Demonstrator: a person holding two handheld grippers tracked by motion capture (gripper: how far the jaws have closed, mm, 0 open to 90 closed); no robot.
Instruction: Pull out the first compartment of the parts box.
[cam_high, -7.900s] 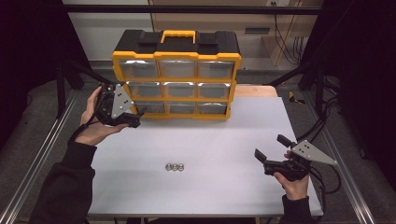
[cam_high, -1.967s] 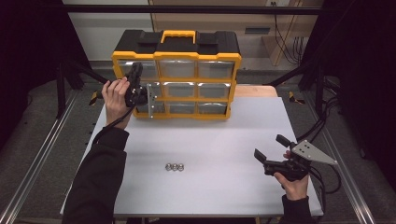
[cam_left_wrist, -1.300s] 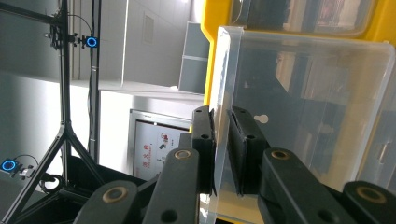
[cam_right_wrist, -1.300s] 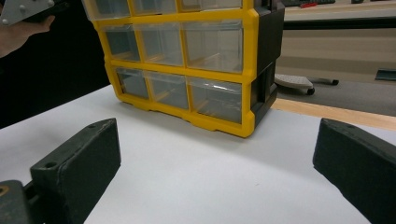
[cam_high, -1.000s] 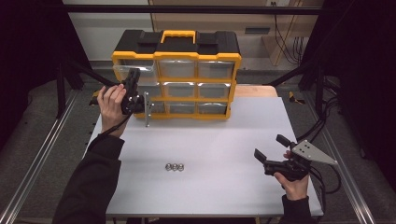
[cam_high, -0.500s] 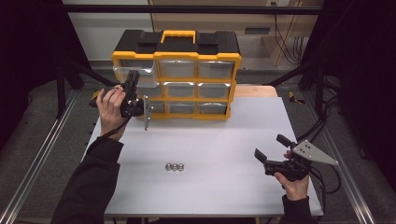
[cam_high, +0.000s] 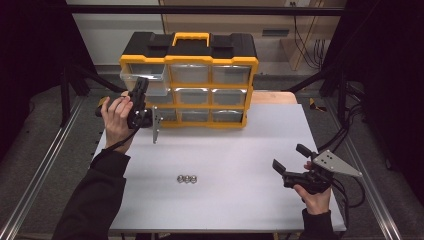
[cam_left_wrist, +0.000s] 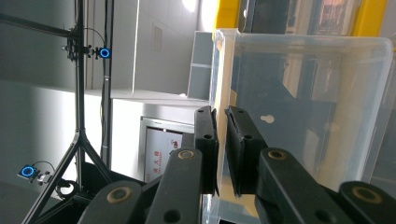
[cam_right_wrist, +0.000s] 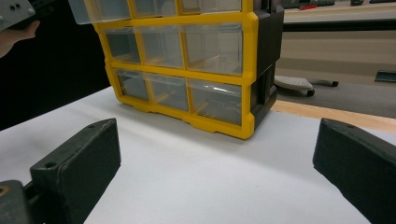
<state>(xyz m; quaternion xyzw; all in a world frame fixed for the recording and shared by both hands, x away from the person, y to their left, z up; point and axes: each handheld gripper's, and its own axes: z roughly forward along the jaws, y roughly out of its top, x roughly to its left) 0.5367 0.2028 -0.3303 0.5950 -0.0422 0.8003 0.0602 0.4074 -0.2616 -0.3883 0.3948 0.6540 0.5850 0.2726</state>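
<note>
A yellow and black organizer (cam_high: 190, 75) with clear drawers stands at the back of the white table (cam_high: 235, 150). Its top-left clear drawer (cam_high: 150, 85) sticks out from the frame toward me. My left gripper (cam_high: 141, 85) is raised in front of it and shut on the drawer's front wall. In the left gripper view the two black jaws of the left gripper (cam_left_wrist: 220, 114) pinch the thin clear wall of the drawer (cam_left_wrist: 303, 116), which looks empty. My right gripper (cam_high: 289, 156) rests open near the table's right front, facing the organizer (cam_right_wrist: 187, 70). Three small metal nuts (cam_high: 187, 178) lie in a row mid-table.
The other drawers of the organizer are pushed in. Black frame rails run along both sides of the table. A tripod with blue-lit devices (cam_left_wrist: 79, 116) stands off to the side in the left gripper view. Cables trail off the table's right edge.
My left gripper rose from beside the organizer's lower left to the top-left drawer, took hold of its front and drew it out a little. The right gripper has not moved.
</note>
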